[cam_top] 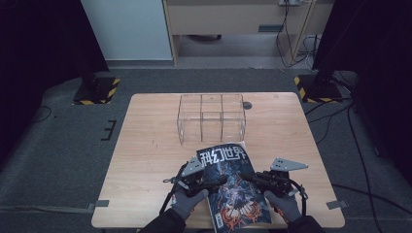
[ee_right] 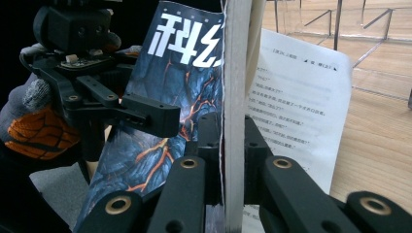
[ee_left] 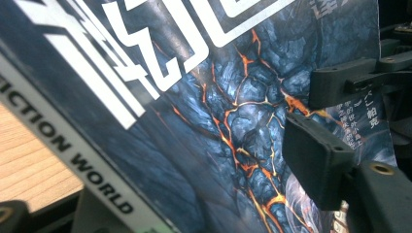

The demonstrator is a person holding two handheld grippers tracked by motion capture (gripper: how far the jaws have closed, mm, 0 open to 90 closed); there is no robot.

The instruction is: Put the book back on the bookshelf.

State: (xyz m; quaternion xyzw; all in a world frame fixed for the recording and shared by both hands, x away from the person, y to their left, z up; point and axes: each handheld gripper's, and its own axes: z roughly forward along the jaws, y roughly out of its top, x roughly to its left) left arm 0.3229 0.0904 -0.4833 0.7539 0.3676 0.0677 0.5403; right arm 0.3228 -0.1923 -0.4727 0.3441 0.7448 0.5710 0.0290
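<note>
A: Start with the table. What is on it?

B: A clear plastic organiser with open compartments stands toward the far side. The magazine is at the near edge, held up off the wood between the two grippers, well apart from the organiser.

A: So the job looks like carrying the magazine to that organiser. Who has hold of it?

B: The right gripper is clamped tight on the edge of the magazine; its jaws press both sides of the page block, with a loose inner page fanning out to one side. The left gripper reaches in over the cover. In the left gripper view one jaw pad lies against the cover, but I cannot tell whether its partner is behind the magazine, so whether it truly grips is unclear.

A: How would you do this step well?

B: Keep the right clamp firm, get the left one properly seated, then move both hands together so the magazine does not twist. I would also gather that loose page, since it could catch on a compartment wall.
</note>
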